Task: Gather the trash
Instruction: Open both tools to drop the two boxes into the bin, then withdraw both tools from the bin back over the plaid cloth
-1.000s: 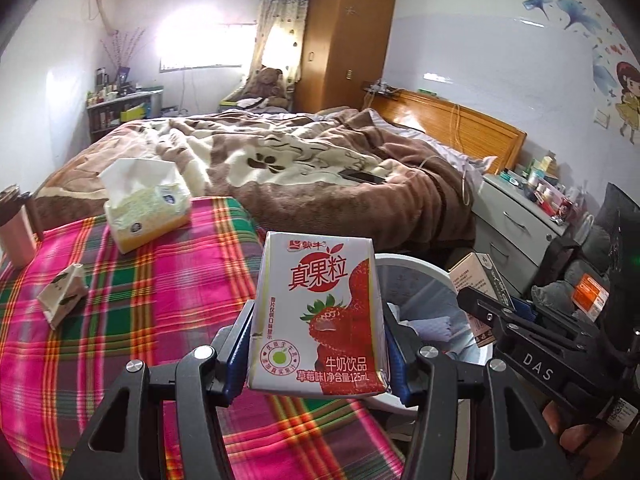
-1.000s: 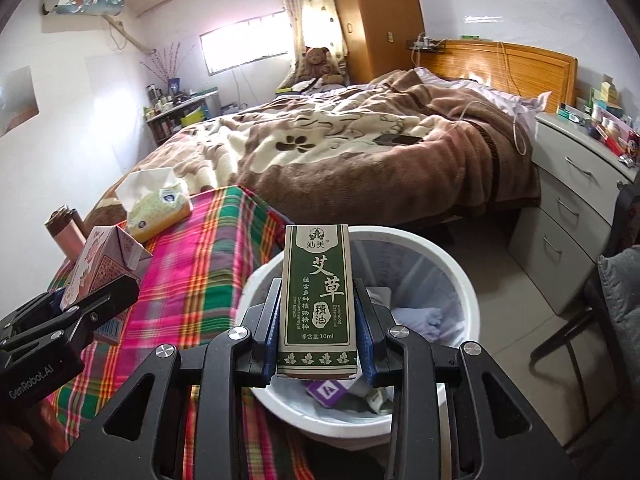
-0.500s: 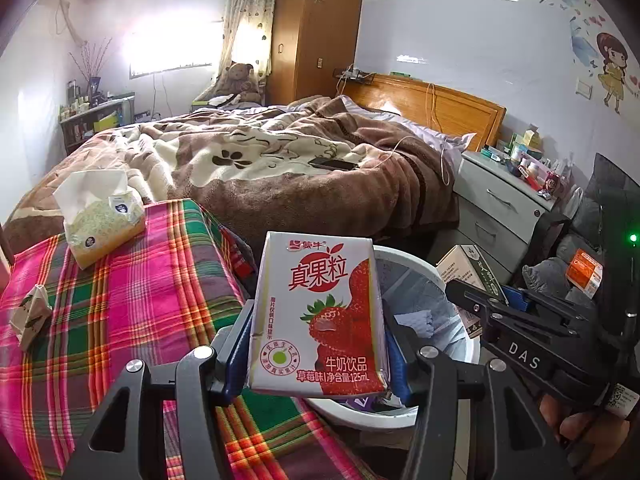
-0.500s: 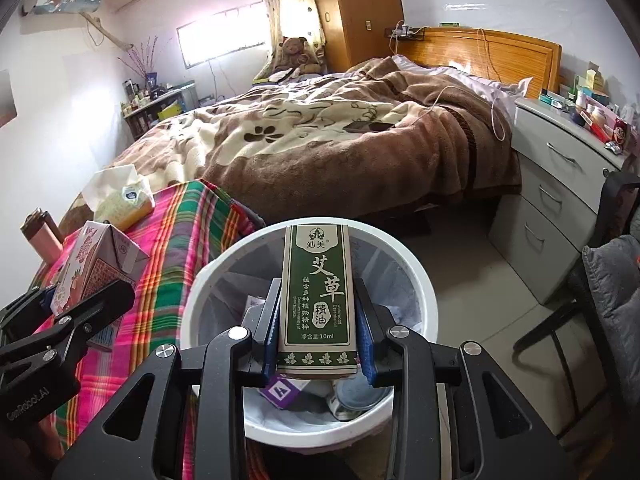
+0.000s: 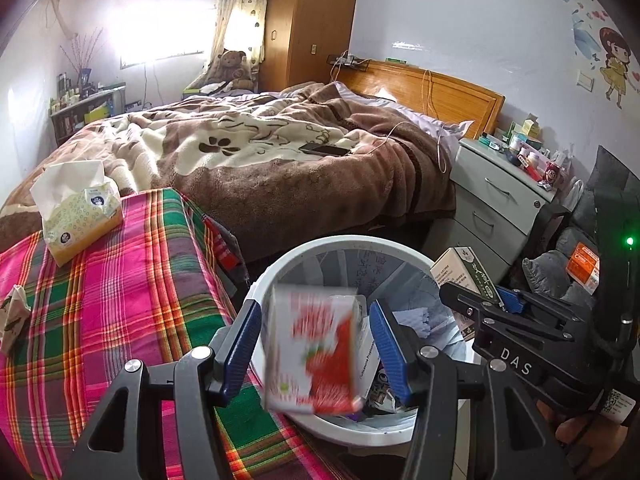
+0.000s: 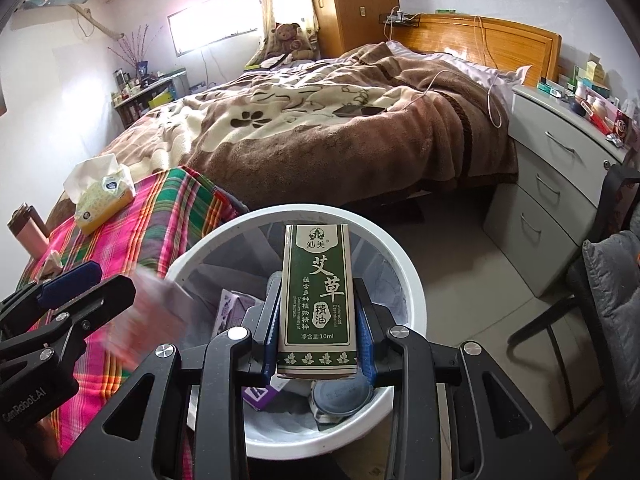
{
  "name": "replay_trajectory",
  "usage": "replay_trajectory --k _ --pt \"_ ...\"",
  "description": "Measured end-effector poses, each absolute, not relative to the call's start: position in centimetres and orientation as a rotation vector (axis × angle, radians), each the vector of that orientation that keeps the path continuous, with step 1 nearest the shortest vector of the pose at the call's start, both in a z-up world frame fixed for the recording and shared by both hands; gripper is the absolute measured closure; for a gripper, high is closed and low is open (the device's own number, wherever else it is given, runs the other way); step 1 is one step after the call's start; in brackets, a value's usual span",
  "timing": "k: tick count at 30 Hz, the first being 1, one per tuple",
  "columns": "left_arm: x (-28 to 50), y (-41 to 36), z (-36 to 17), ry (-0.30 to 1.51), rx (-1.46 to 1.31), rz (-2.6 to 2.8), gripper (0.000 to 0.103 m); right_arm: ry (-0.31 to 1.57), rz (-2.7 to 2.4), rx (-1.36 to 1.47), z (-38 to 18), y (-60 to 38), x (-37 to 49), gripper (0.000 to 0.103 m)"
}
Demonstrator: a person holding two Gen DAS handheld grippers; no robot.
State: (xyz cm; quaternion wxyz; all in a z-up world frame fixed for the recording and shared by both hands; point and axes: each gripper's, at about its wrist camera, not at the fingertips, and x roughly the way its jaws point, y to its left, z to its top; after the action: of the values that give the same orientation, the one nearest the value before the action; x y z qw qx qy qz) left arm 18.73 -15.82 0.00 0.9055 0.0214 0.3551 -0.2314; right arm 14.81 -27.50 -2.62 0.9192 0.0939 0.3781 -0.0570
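A strawberry milk carton (image 5: pixel 312 352), blurred in motion, drops between the blue pads of my left gripper (image 5: pixel 316 312), whose jaws are opening; a gap shows on each side of it. Below it stands the white trash bin (image 5: pixel 344 242), lined and partly filled. My right gripper (image 6: pixel 318 320) is shut on a tall green essential-oil box (image 6: pixel 316 288), held upright over the bin (image 6: pixel 404 264). The right wrist view shows the left gripper (image 6: pixel 72 292) at the bin's left rim, with the carton (image 6: pixel 152 320) as a pink smear. The left wrist view shows the right gripper (image 5: pixel 480 300) holding the box (image 5: pixel 460 268).
A plaid-covered table (image 5: pixel 120 280) left of the bin carries a tissue pack (image 5: pixel 80 216), a crumpled carton (image 5: pixel 14 316) and a pink bottle (image 6: pixel 28 232). A bed (image 5: pixel 280 152) lies behind. Grey drawers (image 5: pixel 496 200) and a chair (image 6: pixel 600 280) stand to the right.
Both grippers have moved over the bin and sunk a little. The left jaws have widened and the milk carton has slipped down out of their grip. The right grip is unchanged.
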Motion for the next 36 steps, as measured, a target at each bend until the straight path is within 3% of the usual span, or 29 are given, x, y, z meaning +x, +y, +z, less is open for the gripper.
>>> replay_trajectory --k 1,4,7,8,36 --pt "18.7 -15.9 -0.1 0.732 0.045 -0.475 0.037 0.785 -0.122 0.191 -2.7 -27.5 14.9 0.070" --pt "18.8 -15.7 -0.2 0.732 0.028 -0.489 0.034 0.793 -0.123 0.185 -2.9 -27.5 14.8 0.068" --pt "18.8 -15.5 -0.1 0.729 0.024 -0.480 0.033 0.791 -0.124 0.175 -2.9 -27.4 14.8 0.047" --pt "18.7 -15.4 -0.1 0.730 0.021 -0.481 0.033 0.789 -0.121 0.176 -2.8 -27.4 14.7 0.046" --pt "16.2 -6.7 1.5 0.668 -0.035 -0.333 0.033 0.710 -0.017 0.207 -1.3 -23.0 14.0 0.046"
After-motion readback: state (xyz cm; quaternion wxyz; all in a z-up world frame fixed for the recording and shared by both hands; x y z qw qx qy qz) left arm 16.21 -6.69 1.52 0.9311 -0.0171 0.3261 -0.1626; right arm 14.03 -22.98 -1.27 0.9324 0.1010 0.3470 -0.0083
